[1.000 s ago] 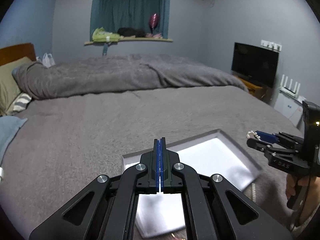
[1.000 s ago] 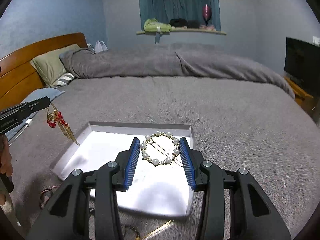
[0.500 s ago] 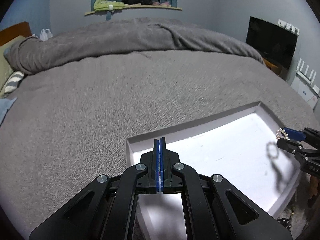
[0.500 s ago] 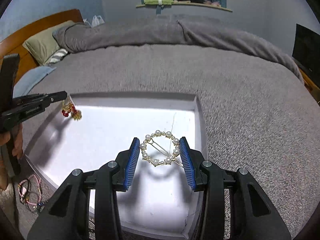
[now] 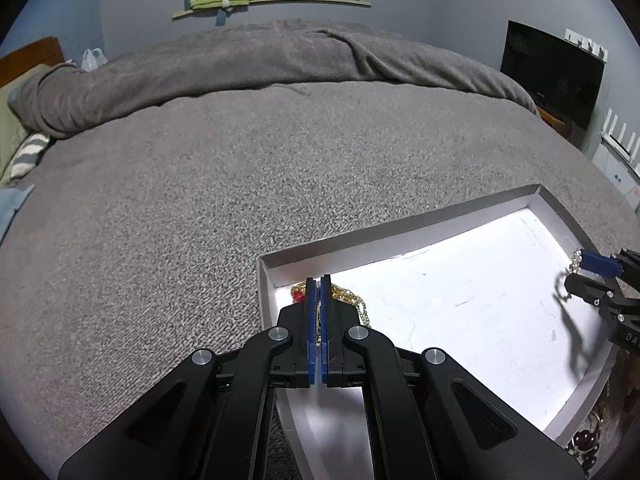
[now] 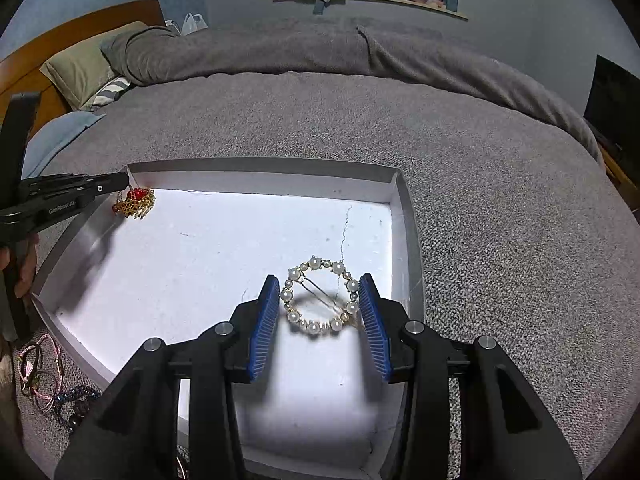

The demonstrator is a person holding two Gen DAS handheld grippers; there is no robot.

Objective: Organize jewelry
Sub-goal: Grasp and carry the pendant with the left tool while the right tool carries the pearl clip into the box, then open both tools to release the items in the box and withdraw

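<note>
Both pieces are over the white tray but neither is released. The left gripper is clamped on a gold chain earring with red beads, hanging into the tray's far left corner. The right gripper is clamped across a pearl ring clip near the tray's right wall. Cords and beads lie outside the tray, unsorted.

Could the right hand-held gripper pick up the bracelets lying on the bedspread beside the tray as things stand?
Probably not yet: the right hand-held gripper is closed on the pearl ring hair clip over the white tray, so the bracelets must wait.
</note>
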